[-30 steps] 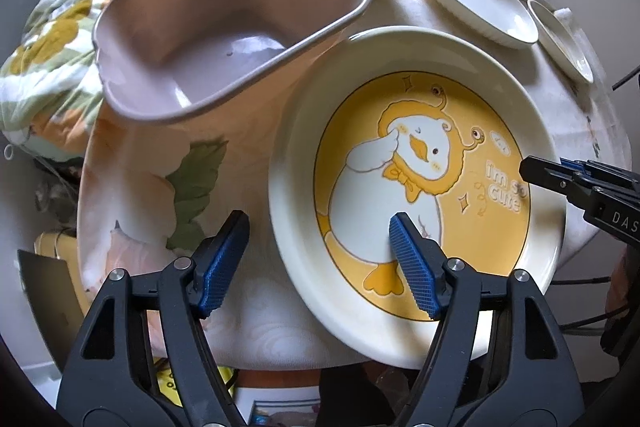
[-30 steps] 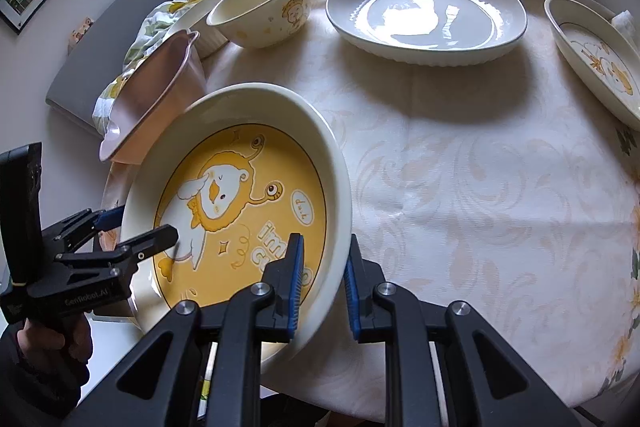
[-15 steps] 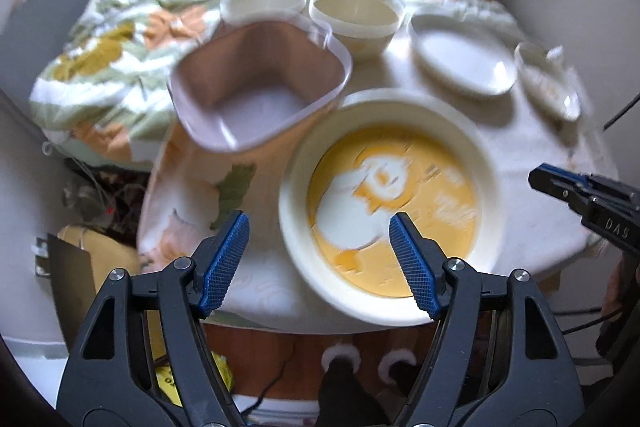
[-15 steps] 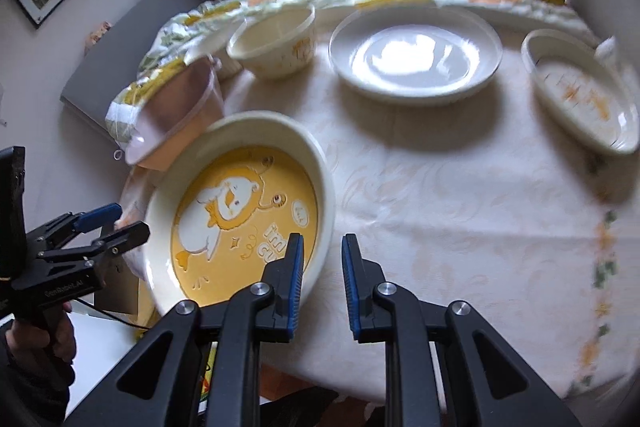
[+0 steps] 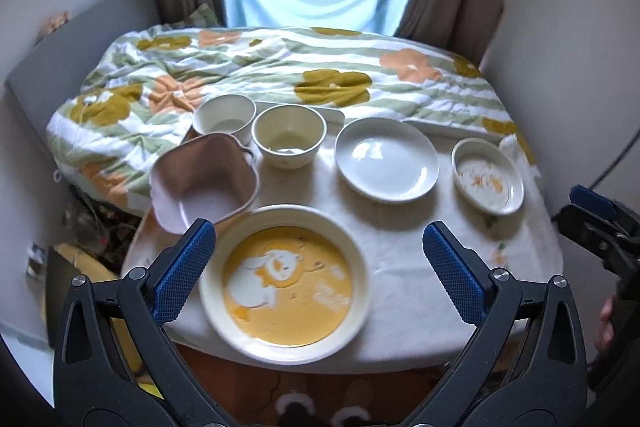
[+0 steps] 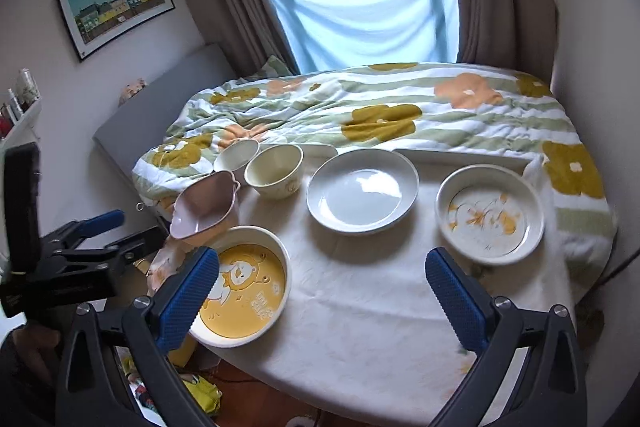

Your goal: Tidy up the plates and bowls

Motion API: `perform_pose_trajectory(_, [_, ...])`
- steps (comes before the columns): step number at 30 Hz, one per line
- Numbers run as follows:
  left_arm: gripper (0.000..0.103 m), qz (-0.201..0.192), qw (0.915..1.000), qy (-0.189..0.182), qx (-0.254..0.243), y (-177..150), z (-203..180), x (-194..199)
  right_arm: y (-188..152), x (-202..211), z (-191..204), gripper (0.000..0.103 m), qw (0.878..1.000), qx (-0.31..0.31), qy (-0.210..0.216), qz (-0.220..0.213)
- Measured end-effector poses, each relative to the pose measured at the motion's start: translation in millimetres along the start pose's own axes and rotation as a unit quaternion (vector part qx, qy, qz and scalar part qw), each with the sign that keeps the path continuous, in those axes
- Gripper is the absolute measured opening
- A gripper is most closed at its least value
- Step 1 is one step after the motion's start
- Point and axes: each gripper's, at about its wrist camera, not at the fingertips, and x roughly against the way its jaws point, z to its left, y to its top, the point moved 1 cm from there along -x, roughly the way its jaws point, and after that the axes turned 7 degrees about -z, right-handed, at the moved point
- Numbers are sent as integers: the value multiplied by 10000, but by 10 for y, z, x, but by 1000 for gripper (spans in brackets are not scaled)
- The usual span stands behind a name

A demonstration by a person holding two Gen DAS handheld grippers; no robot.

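Jaws of the left gripper point(image 5: 320, 267) and the right gripper point(image 6: 322, 285) were opening, with nothing between them; I held both above the table point(image 6: 360, 327). Below, the yellow plate point(image 5: 286, 285) lay released at the near left edge, its rim seemingly overhanging, just beside the pink bowl point(image 5: 204, 179). I judged that any nudge there could tip either dish off the table.

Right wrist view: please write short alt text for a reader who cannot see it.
The right gripper, its jaws opening and empty, hovers above a table holding a yellow cartoon plate, a pink dish, two cream bowls, a plain white plate and a small patterned plate.
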Motion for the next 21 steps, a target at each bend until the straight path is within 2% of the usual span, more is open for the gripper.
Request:
perform_pose_trajectory(4, [103, 150, 9992, -36, 369, 91, -131, -141, 238, -17, -262, 103, 9996, -182, 206, -24])
perform_pose_trajectory(8, [103, 261, 9981, -113, 553, 155, -196, -361, 482, -193, -454, 103, 9998, 190, -11, 22])
perform_pose_trajectory(11, [103, 551, 9946, -305, 830, 179, -218, -741, 643, -458, -612, 103, 9995, 314, 4, 99])
perform_pose_trajectory(15, [103, 969, 9869, -421, 1222, 160, -214, -1356, 783, -1065, -874, 103, 9963, 542, -48, 664])
perform_pose_trajectory(19, [103, 1366, 9779, -447, 1518, 91, -205, -1887, 797, -1733, -1132, 103, 9890, 643, 130, 1328])
perform_pose_trajectory(21, [102, 1577, 9738, -406, 1588, 29, -202, -2141, 783, -1987, -1191, 103, 9851, 776, 240, 1517])
